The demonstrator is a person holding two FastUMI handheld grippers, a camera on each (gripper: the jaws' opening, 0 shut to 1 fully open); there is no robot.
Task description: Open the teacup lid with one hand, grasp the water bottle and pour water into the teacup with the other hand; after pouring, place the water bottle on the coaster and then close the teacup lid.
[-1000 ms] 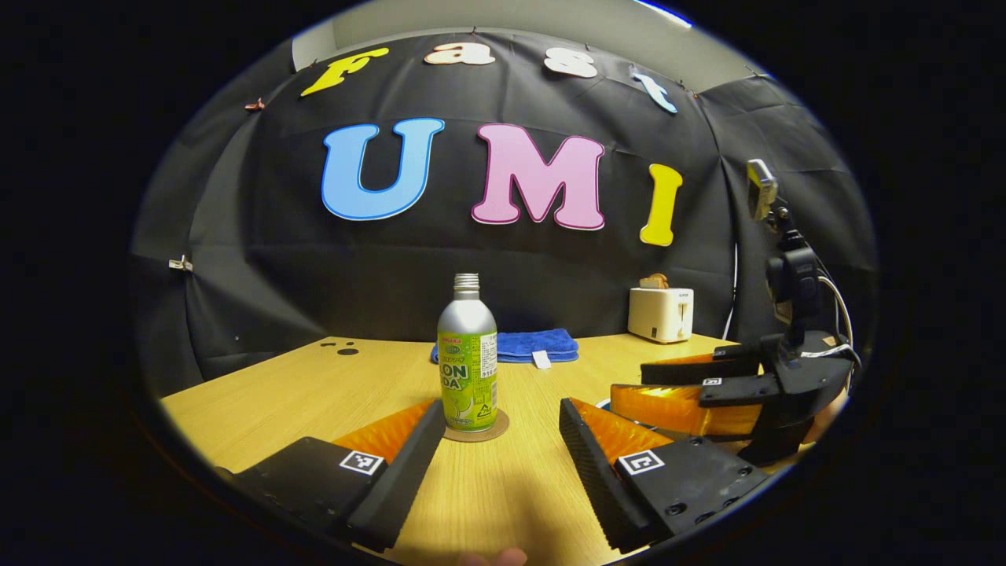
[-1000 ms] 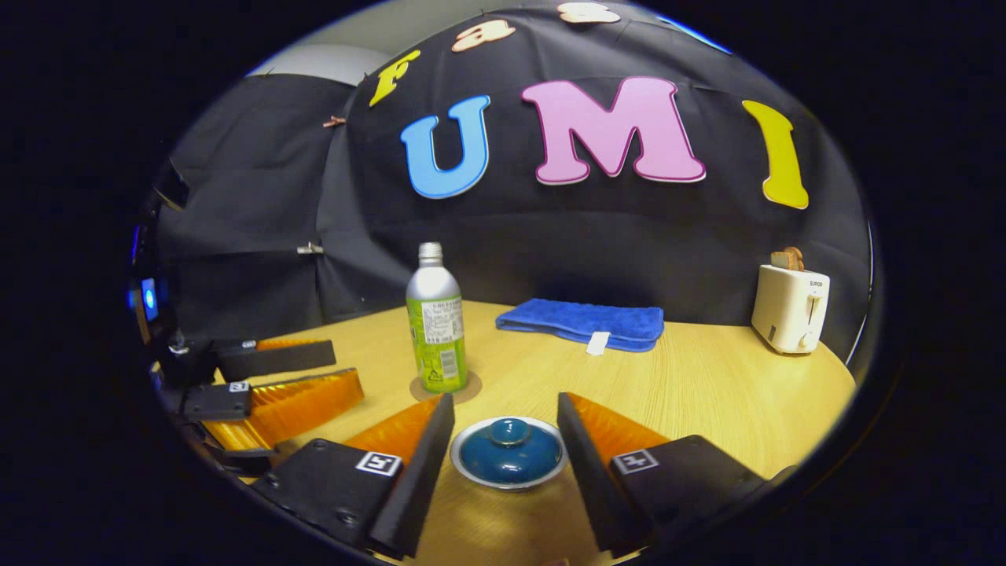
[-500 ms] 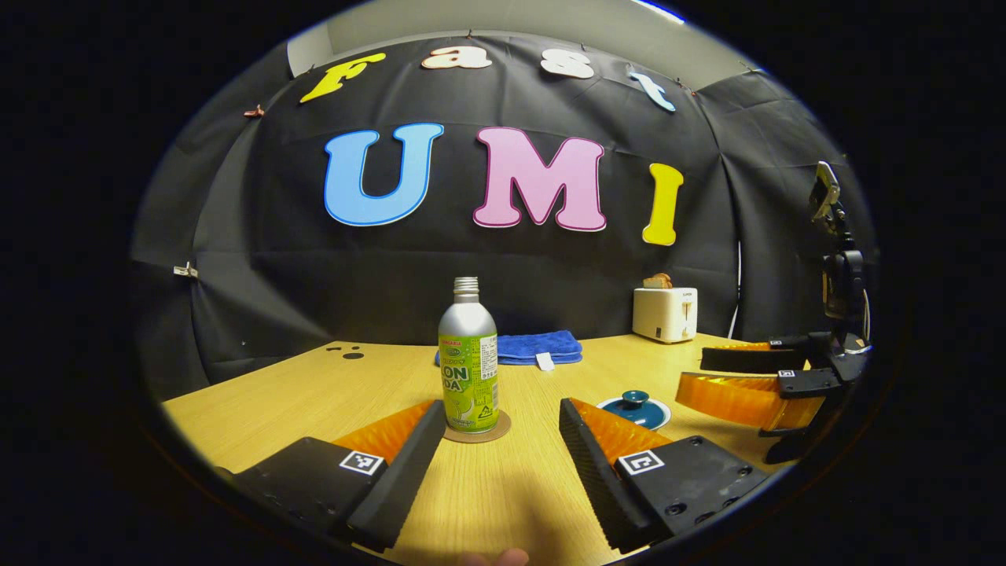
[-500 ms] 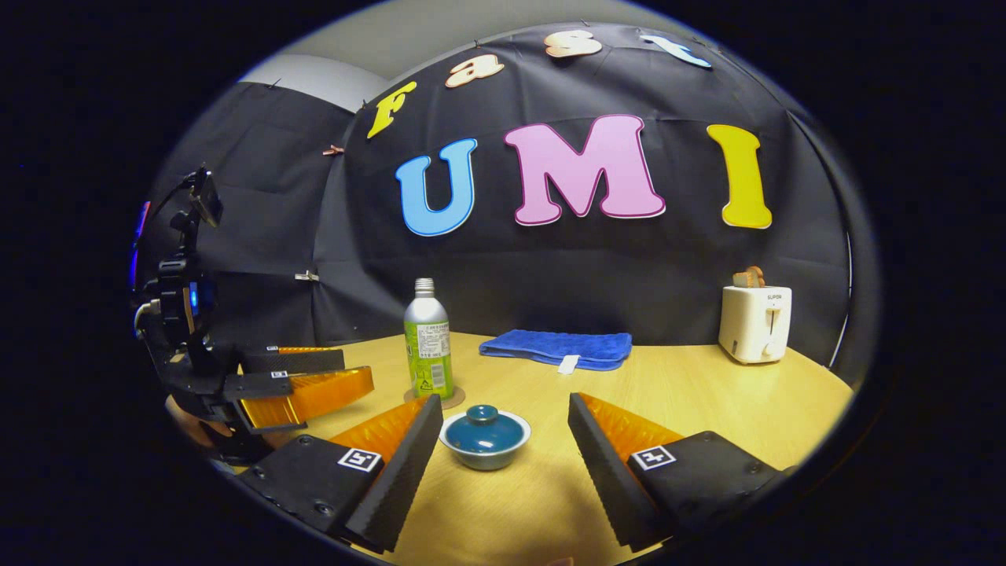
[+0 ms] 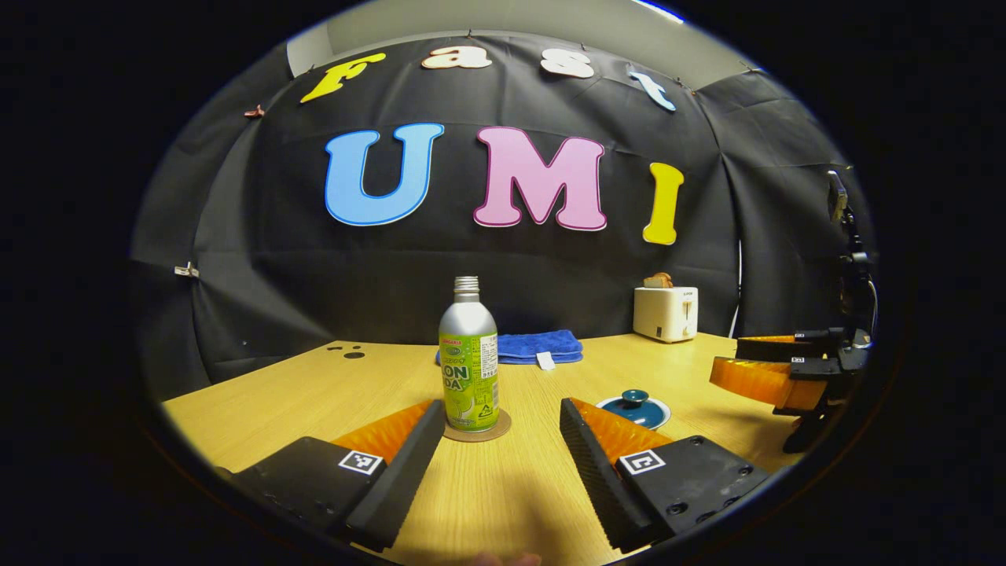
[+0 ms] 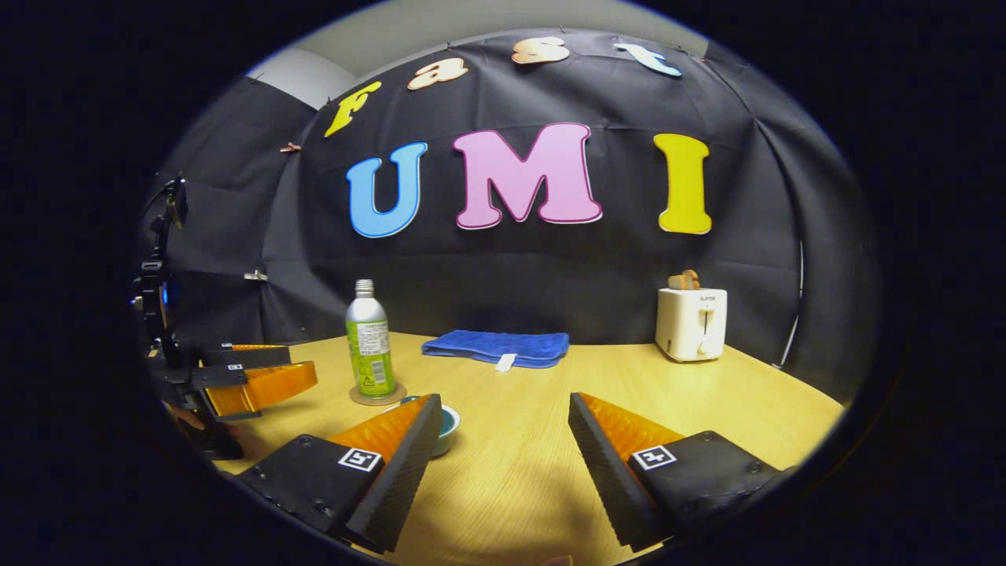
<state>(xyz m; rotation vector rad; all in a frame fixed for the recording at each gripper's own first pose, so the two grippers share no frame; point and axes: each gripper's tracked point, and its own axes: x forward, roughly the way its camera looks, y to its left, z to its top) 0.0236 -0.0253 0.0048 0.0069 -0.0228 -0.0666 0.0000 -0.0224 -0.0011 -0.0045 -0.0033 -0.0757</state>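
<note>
Left gripper view: my left gripper [image 5: 495, 440] gapes empty, the silver-and-green metal water bottle [image 5: 468, 362] at centre frame on its round cork coaster [image 5: 477, 431] — a clumsy approach could topple it.

Right gripper view: my right gripper [image 6: 499, 444] is spread, the blue-lidded white teacup [image 6: 446, 420] half-hidden behind its left finger — I might knock it, I think.

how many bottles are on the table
1. The water bottle stands upright on a round coaster near the table's middle, ahead of the left gripper. None other shows; the fingers may hide small things.
</note>
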